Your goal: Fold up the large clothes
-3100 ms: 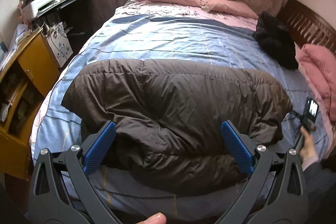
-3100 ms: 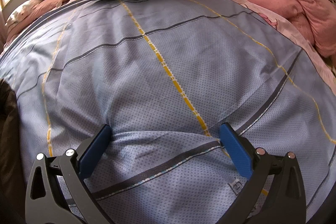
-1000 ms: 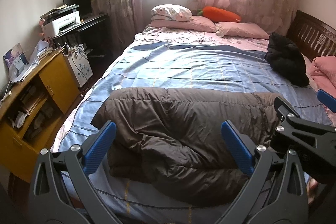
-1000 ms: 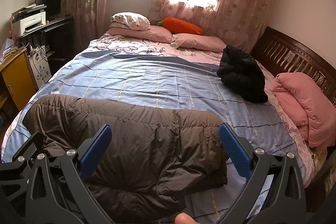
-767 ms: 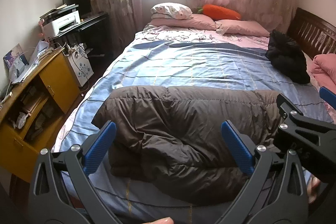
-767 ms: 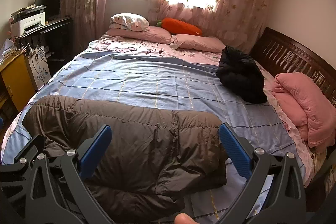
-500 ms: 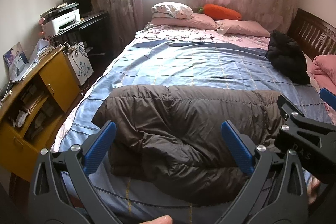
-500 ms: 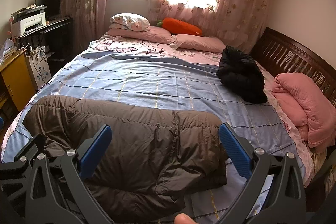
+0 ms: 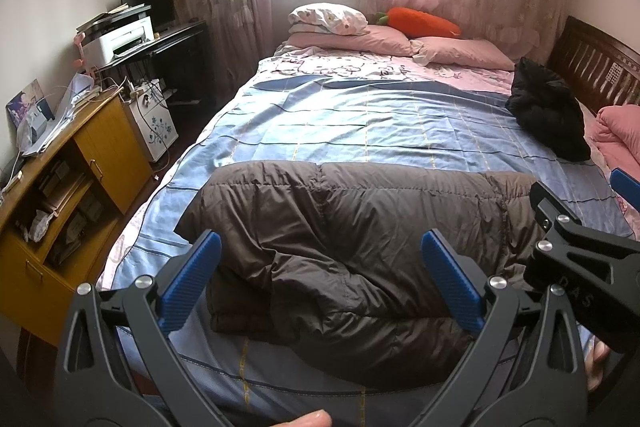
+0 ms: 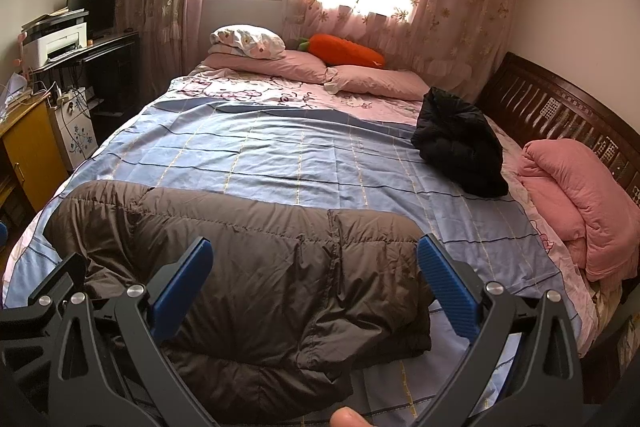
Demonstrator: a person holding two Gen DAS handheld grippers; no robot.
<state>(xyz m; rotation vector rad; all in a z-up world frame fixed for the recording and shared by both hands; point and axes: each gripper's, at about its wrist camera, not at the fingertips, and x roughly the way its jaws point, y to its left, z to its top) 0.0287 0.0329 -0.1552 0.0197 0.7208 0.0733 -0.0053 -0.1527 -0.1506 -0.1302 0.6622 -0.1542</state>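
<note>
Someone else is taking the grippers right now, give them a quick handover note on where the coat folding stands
Left gripper: open, empty, held above the near edge of the bed.
Right gripper: open, empty, alongside it.
The brown quilted puffer coat lies across the near end of the blue checked bedspread, already folded into a long band; neither gripper touches it.
A black jacket sits in an unfolded heap near the wooden headboard, beside a folded pink blanket.
Left to do: probably fold the brown band's ends in for a compact stack, then perhaps fold the black jacket.
</note>
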